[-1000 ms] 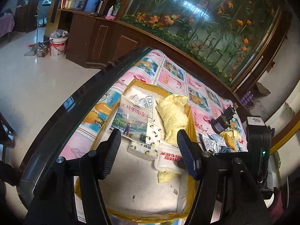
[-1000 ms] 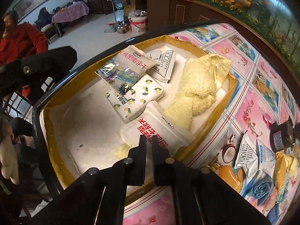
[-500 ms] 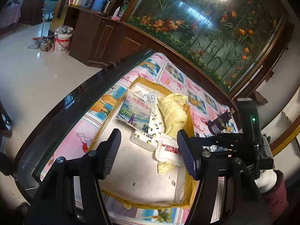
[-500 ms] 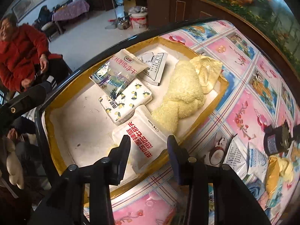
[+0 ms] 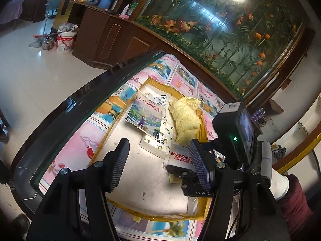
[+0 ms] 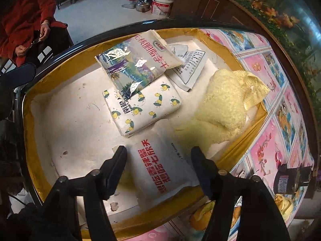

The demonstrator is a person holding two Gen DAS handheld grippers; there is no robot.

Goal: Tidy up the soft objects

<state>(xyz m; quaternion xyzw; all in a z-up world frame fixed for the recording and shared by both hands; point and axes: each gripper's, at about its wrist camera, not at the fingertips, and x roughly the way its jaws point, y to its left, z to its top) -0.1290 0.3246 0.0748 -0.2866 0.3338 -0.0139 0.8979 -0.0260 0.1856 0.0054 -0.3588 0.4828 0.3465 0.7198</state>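
A shallow white box with a yellow taped rim [image 6: 230,156] [image 5: 172,217] holds soft items: a white pack with red letters [image 6: 160,164] [image 5: 180,156], a tissue pack with lemon print [image 6: 144,108] [image 5: 162,138], a shiny snack bag [image 6: 136,60] [image 5: 146,114], a white sachet [image 6: 190,66] and a yellow towel [image 6: 226,104] [image 5: 186,120]. My right gripper [image 6: 158,160] is open, its fingers either side of the red-lettered pack, just above it. My left gripper [image 5: 158,162] is open and empty, higher over the box's near part.
The box lies on a table with a pink picture cloth [image 6: 266,152] and a dark rim [image 5: 66,108]. More packets and a dark jar [image 6: 289,180] lie to the right. A person in red [image 6: 28,18] sits past the table's far side.
My right gripper has gone from shut to wide open and dropped toward the red-lettered pack. My left gripper has risen and pulled back from the box.
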